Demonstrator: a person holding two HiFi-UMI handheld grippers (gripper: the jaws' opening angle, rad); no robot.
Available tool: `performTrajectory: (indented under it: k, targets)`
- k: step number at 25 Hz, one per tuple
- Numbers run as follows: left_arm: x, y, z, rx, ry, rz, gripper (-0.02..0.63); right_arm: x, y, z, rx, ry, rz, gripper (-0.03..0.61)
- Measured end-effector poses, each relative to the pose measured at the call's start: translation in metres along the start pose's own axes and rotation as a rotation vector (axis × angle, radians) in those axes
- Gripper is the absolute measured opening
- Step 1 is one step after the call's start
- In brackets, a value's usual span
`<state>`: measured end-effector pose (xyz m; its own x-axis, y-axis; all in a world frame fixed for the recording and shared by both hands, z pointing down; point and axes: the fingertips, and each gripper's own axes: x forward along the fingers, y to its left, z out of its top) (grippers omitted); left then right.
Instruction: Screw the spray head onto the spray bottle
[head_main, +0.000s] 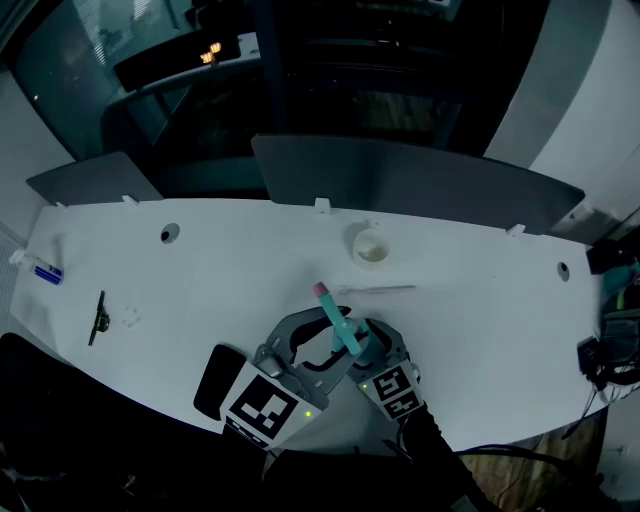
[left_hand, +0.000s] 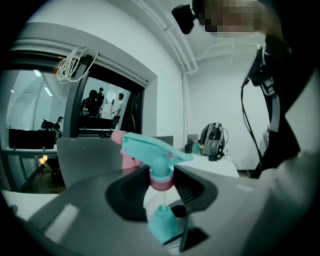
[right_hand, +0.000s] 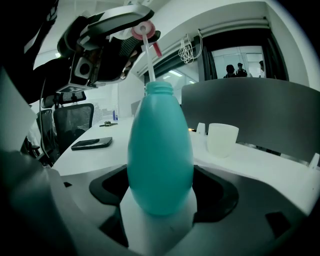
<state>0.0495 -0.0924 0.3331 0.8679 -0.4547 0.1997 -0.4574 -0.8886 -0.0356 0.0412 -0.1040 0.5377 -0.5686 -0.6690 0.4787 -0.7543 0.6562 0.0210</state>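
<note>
head view, near desk (head_main: 480, 380) edge: left gripper (head_main: 322, 345) clamps spray head (head_main: 337, 322), right gripper (head_main: 372, 346) bottle (right_hand: 160, 155)

The head view is dim and bluish; the white worktop (head_main: 200, 270) is brightest. Both gripper views are brighter, fisheye-bent, dark-cornered; the spray head (left_hand: 150, 147) looks soft.

At the table's (head_main: 200, 290) near edge, the bottle (right_hand: 160, 155) sits clamped in my right tool (head_main: 368, 345). My left tool (head_main: 322, 340) holds the spray head (left_hand: 150, 150) just above it, tube down at the bottle's mouth. The cup (head_main: 370, 246) stands behind them, and the phone (head_main: 213, 380) lies to their left.
</note>
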Motion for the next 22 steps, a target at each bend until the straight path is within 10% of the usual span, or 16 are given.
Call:
performTrajectory:
  k: [22]
  targets:
    - [0.047, -0.012, -0.089, 0.109, 0.212, 0.004, 0.15, -0.001, -0.001, 0.001, 0.015, -0.004, 0.008, 0.399]
